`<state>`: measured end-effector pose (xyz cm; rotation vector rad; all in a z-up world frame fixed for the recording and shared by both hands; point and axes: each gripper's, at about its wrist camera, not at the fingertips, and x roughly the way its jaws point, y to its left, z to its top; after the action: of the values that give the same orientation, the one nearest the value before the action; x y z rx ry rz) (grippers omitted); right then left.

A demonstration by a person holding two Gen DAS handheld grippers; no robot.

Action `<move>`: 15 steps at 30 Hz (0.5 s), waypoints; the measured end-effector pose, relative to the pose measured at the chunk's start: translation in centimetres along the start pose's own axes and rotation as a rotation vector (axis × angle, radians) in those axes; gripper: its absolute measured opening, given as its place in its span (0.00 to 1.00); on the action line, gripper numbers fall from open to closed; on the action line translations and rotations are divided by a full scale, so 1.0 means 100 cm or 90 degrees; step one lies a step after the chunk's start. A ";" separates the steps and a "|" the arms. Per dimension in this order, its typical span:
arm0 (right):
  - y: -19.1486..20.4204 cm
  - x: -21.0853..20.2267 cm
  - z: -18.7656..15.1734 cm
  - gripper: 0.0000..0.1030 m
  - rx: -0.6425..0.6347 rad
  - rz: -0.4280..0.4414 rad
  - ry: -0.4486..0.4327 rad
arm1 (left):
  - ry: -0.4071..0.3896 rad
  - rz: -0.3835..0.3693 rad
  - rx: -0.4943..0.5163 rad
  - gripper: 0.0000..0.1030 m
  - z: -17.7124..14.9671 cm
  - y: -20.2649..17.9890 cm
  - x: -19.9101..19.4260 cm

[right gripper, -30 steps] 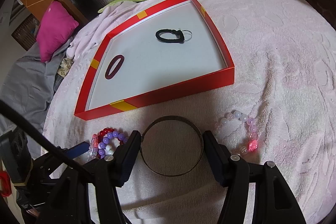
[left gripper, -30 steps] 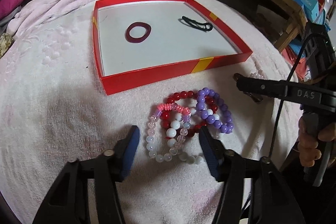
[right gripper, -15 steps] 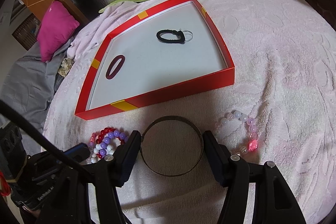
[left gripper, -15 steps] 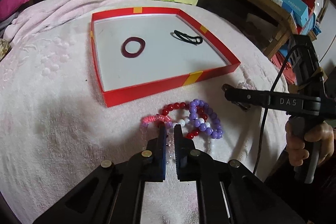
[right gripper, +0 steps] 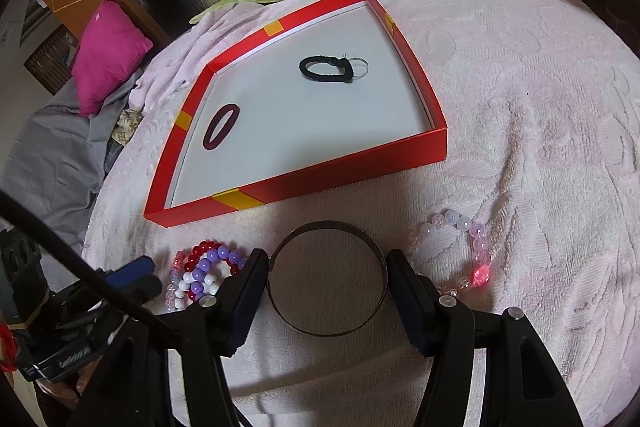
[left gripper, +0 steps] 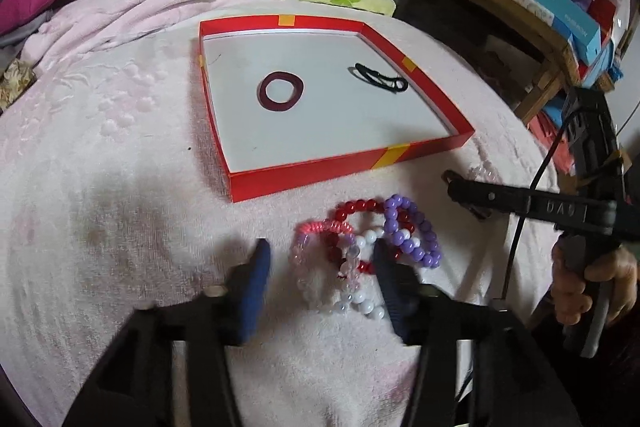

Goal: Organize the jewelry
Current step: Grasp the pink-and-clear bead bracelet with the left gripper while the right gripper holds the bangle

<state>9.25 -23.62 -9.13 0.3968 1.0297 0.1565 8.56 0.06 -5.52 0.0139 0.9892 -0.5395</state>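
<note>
Left gripper (left gripper: 320, 279) up close: two black plastic arms, open triangular cut-outs in each, and blue pads on the fingers (left gripper: 254, 283), smeared by blur. A silver screw head sits on each arm just behind the pad. Over to the right gripper (right gripper: 327, 291): same black frame, same dark blue pads on its fingers (right gripper: 408, 291), bright round screws on the arms. From the left camera its side shows as a long black bar with raised letters, too blurred to read, a black cable looping off it, a grey trigger under the hand (left gripper: 592, 287) wrapped round the handle.
</note>
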 end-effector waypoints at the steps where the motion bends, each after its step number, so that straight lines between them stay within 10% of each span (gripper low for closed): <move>1: 0.000 0.000 0.000 0.62 0.000 0.000 0.000 | 0.009 0.002 0.010 0.54 -0.002 -0.002 0.002; 10: 0.004 0.003 0.001 0.62 -0.002 -0.006 0.002 | 0.040 0.012 0.068 0.54 -0.019 -0.004 0.007; 15: 0.007 0.005 0.002 0.62 -0.007 -0.015 0.001 | 0.041 0.008 0.084 0.34 -0.021 -0.004 0.010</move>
<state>9.69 -22.88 -9.15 0.3744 1.0344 0.1416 7.15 -0.22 -7.39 0.1564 1.0147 -0.5951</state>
